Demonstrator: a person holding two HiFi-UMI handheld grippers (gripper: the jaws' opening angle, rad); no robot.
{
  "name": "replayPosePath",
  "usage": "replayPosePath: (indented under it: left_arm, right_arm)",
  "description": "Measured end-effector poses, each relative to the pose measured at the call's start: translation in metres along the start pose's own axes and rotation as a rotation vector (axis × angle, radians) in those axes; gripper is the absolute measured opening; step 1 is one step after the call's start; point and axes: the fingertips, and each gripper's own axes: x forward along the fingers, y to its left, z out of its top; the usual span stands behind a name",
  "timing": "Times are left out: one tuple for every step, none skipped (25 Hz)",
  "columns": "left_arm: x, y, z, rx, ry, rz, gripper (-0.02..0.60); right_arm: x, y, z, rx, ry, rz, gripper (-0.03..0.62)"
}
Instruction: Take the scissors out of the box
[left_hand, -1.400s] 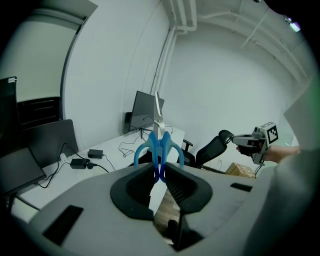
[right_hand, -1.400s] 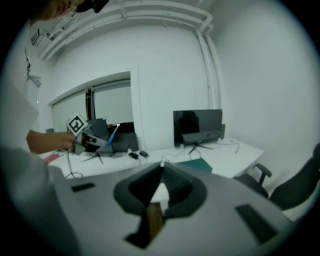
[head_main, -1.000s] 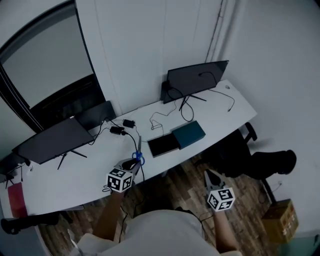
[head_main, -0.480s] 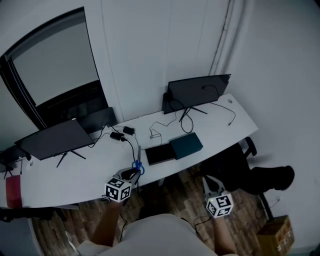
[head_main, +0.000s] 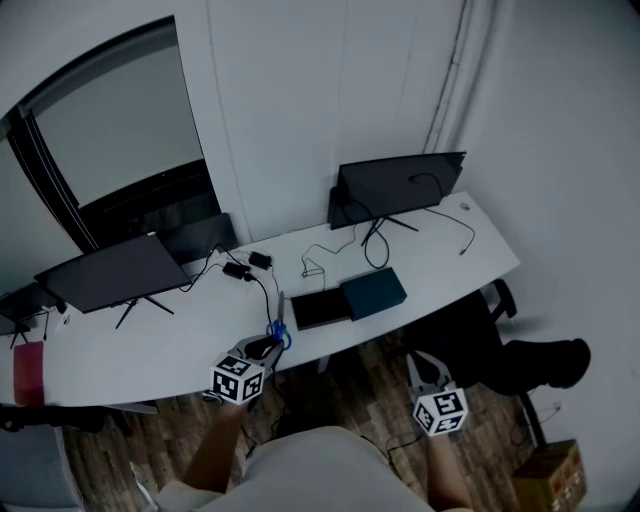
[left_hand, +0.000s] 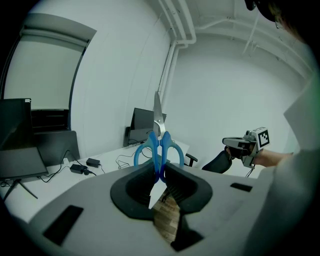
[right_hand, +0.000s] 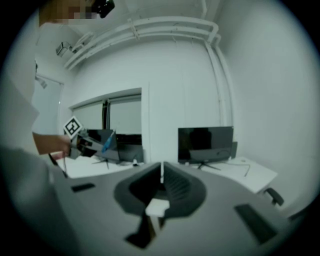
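Note:
Blue-handled scissors (left_hand: 159, 144) stand blade-up between the jaws of my left gripper (left_hand: 160, 167), which is shut on their handles. In the head view the scissors (head_main: 277, 331) and left gripper (head_main: 268, 346) hang over the front edge of the white desk (head_main: 180, 345). The box (head_main: 373, 292), teal beside a black flat part (head_main: 320, 308), lies on the desk further right. My right gripper (head_main: 415, 357) floats over the wooden floor in front of the desk; its jaws (right_hand: 161, 173) meet with nothing between them.
Two dark monitors (head_main: 398, 185) (head_main: 105, 272) stand on the desk, with cables and power bricks (head_main: 247, 266) between them. A dark office chair (head_main: 520, 362) is under the desk's right end. A cardboard box (head_main: 545, 472) sits on the floor at lower right.
Both grippers have drawn slightly back from the desk toward the person. The scissors stay held in the left one.

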Motion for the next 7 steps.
replayPosePath:
  left_arm:
    - [-0.0009, -0.0008, -0.0001, 0.0, -0.001, 0.003, 0.095]
    - [-0.0016, -0.0018, -0.0001, -0.002, -0.001, 0.005, 0.095]
    - [-0.0021, -0.0031, -0.0003, -0.003, -0.002, 0.006, 0.095]
    - [-0.0024, -0.0044, -0.0004, -0.004, -0.003, 0.007, 0.095]
    - [-0.0025, -0.0057, -0.0005, -0.005, -0.003, 0.007, 0.095]
    - [-0.0026, -0.007, -0.0006, -0.005, -0.004, 0.008, 0.095]
    - [-0.0026, -0.0082, -0.0006, -0.005, -0.004, 0.008, 0.095]
  right_arm:
    - [-0.001, -0.0009, 0.0007, 0.001, -0.002, -0.001, 0.037]
    - [-0.0021, -0.002, 0.0014, 0.001, -0.005, -0.001, 0.037]
    - [-0.0032, -0.0032, 0.0021, 0.001, -0.01, -0.001, 0.037]
    - [-0.0041, -0.0044, 0.0024, 0.0, -0.014, -0.001, 0.037]
    - [-0.0049, -0.0056, 0.0024, 0.0, -0.018, -0.001, 0.037]
    - [-0.0056, -0.0068, 0.0021, 0.001, -0.022, 0.0, 0.037]
    - [-0.0061, -0.008, 0.0018, 0.001, -0.026, 0.001, 0.037]
